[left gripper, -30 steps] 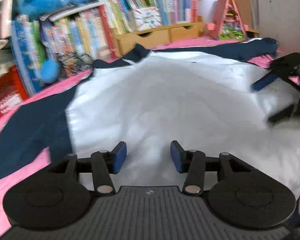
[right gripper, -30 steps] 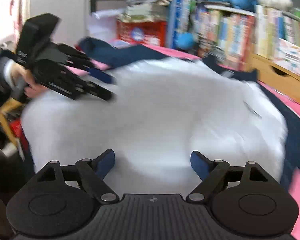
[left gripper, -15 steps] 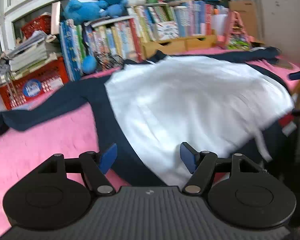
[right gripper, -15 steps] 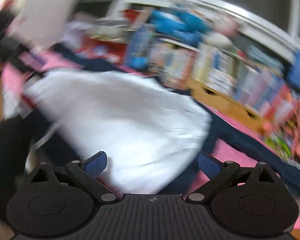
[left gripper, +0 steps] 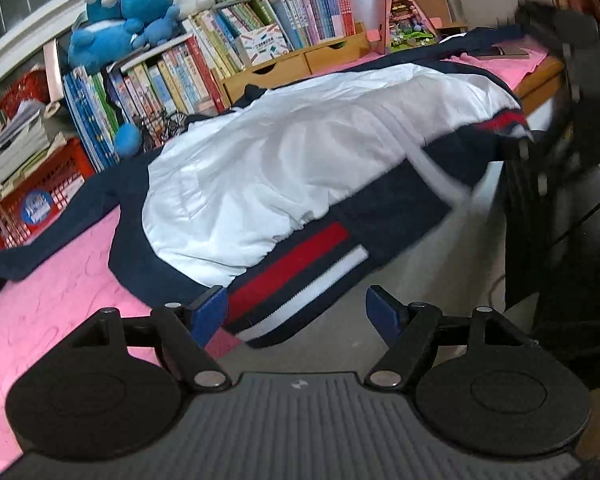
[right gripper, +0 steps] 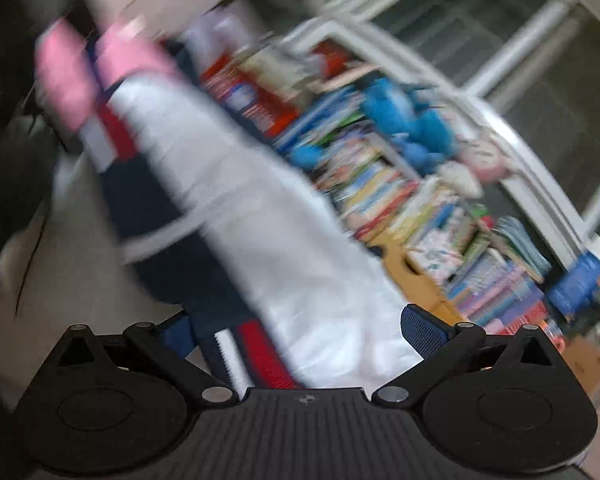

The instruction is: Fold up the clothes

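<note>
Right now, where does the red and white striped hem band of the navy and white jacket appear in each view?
Left wrist: bottom centre, hem band hanging over the table edge.
Right wrist: bottom centre-left, blurred.
Shared landmark: blue plush toy on the books.

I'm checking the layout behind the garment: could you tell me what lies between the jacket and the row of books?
In the left wrist view, wooden drawers stand between the jacket and the books.

The right wrist view was smeared: bookshelf [right gripper: 420, 208] titles beyond the jacket [right gripper: 268, 216] were unreadable, its hem partly hidden
</note>
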Motion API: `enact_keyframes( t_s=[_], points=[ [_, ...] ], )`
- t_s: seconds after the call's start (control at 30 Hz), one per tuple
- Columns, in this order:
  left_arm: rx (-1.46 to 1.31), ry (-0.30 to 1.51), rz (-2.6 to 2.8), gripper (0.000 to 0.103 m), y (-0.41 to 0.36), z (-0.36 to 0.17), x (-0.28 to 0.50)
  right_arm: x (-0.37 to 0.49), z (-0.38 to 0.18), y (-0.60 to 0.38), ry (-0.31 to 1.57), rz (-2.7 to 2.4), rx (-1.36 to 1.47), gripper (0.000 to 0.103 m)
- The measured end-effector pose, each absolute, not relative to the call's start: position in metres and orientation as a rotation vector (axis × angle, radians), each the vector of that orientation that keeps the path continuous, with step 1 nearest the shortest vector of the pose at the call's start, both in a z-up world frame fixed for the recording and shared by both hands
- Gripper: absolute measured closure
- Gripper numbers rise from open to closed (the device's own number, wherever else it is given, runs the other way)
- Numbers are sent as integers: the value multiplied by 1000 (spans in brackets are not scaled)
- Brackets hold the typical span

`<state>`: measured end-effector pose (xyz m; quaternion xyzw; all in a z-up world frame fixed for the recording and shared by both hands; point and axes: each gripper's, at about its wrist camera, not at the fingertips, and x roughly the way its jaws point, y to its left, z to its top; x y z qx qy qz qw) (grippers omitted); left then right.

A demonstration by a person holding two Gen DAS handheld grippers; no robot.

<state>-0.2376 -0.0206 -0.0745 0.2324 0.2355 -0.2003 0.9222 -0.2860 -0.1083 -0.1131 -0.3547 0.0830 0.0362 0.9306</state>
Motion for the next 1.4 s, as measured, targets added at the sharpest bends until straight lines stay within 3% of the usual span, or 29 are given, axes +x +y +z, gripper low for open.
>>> enact_keyframes(
  t_s=[0.2, 0.43, 0.9, 1.4],
  points=[
    [466, 343, -398, 21, -33, -57, -240, -280, -59, -132, 100, 0, -528, 0],
    [447, 281, -228, 21, -36, -45, -206, -252, -21, -157, 48, -68, -417, 0],
    [305, 95, -37, 21, -6, 23, -199, -277, -83, -132, 186, 39, -586, 0],
    [436, 320, -123, 11, 13, -22, -224, -313, -48, -218, 145, -348, -588, 0]
  ],
)
